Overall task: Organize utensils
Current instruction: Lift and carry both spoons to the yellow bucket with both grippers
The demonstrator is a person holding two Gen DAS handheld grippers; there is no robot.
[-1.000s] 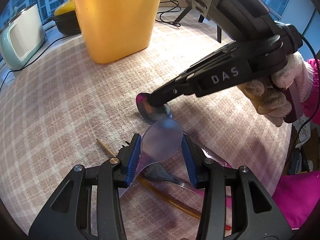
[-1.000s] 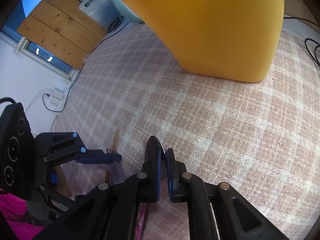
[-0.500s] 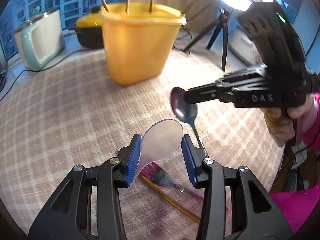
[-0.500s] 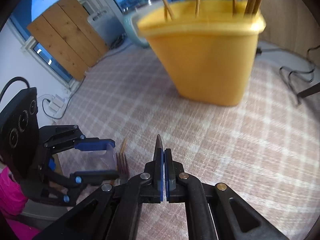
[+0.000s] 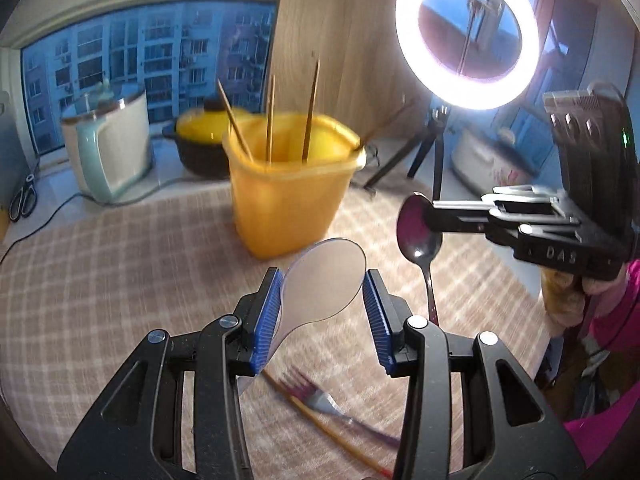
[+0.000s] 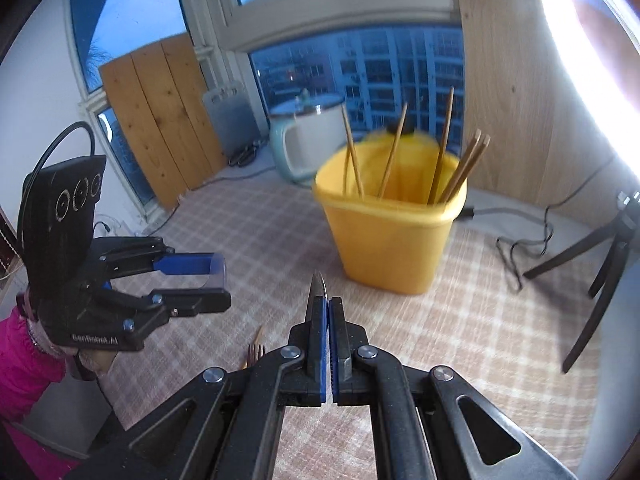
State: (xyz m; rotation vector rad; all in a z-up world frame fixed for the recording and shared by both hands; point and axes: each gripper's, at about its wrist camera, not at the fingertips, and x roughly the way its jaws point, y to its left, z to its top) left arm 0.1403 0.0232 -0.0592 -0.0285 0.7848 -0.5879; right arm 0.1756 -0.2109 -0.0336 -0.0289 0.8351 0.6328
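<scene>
My left gripper (image 5: 322,280) is shut on a translucent plastic spoon (image 5: 324,278), its bowl held between the blue pads above the table. My right gripper (image 5: 430,216), also in its own view (image 6: 329,312), is shut on a dark metal spoon (image 5: 418,236); the bowl is pinched edge-on and the handle hangs down. A yellow bucket (image 5: 288,196) (image 6: 390,240) stands upright ahead of both grippers with several chopsticks (image 6: 394,156) leaning inside. On the checked cloth below lie a fork (image 5: 320,398) (image 6: 255,351) and a loose chopstick (image 5: 316,424).
A pale kettle (image 5: 106,146) and a yellow-lidded black pot (image 5: 200,136) stand behind the bucket on the sill. A ring light (image 5: 466,34) on a tripod (image 6: 600,276) stands at the right, with a cable (image 6: 524,246) trailing over the cloth. The person's gloved hand (image 5: 568,300) holds the right gripper.
Both grippers have risen off the table, each carrying its spoon, and tilted up so the bucket's rim and chopsticks show. The fork and loose chopstick stay on the cloth.
</scene>
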